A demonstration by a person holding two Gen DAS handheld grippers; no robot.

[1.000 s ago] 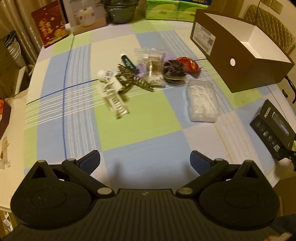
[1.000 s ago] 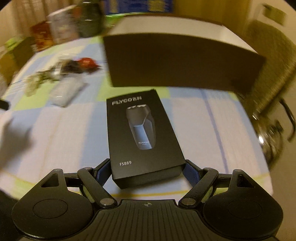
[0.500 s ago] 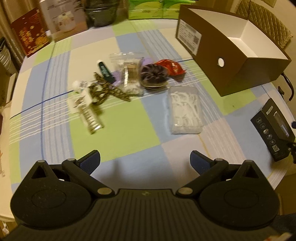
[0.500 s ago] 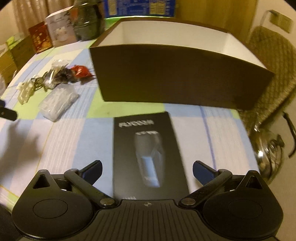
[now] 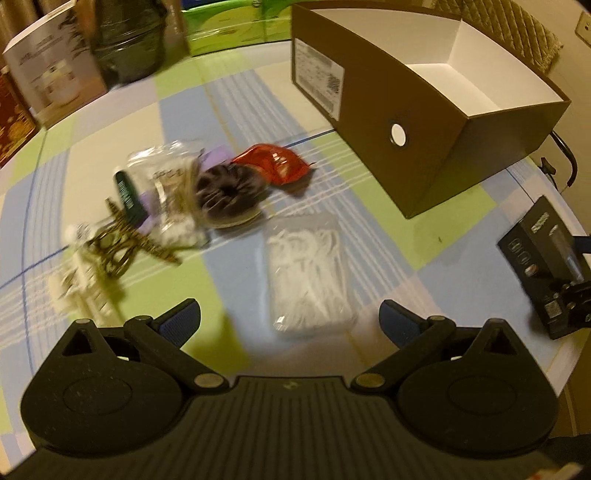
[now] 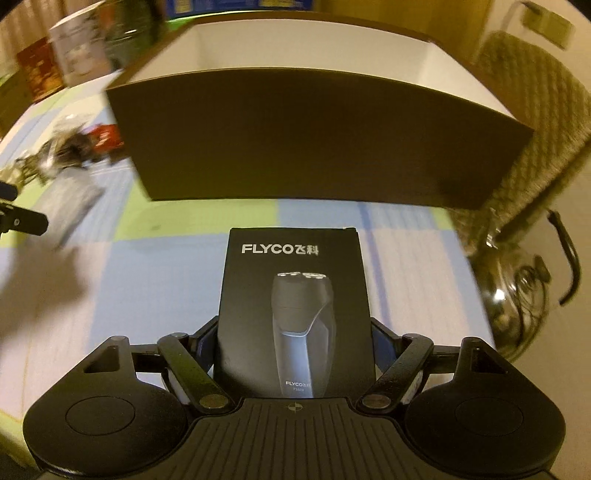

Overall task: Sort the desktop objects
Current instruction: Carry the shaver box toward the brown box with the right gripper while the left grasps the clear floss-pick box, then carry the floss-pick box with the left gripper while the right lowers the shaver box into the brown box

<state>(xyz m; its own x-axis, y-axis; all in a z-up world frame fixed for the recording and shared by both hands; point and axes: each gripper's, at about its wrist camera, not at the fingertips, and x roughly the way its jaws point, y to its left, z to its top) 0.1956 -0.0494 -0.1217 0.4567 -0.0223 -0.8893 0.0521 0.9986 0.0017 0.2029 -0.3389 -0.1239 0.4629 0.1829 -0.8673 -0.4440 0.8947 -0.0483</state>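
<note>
My right gripper [image 6: 294, 343] is shut on a black FLYCO shaver box [image 6: 293, 295], in front of the brown open box [image 6: 317, 136] with a white inside. The left wrist view shows the shaver box [image 5: 543, 258] at the table's right edge. My left gripper [image 5: 290, 321] is open and empty, just short of a clear bag of white floss picks [image 5: 310, 280]. Beyond lie a dark hair scrunchie [image 5: 227, 192], a red packet [image 5: 273, 168], a clear bag [image 5: 173, 173], a green tube [image 5: 127, 192], a leopard-print hair clip [image 5: 122, 243] and a white item [image 5: 70, 284].
The checked tablecloth [image 5: 332, 229] covers the table. At the back stand a white carton [image 5: 51, 70], a dark pot [image 5: 129, 40] and green tissue packs [image 5: 236, 26]. A quilted chair [image 6: 535, 92] and a glass kettle [image 6: 517, 288] are off the right edge.
My right gripper was shut on the shaver box, opened half a second ago, and has shut on it again. My left gripper has moved forward and right towards the floss picks.
</note>
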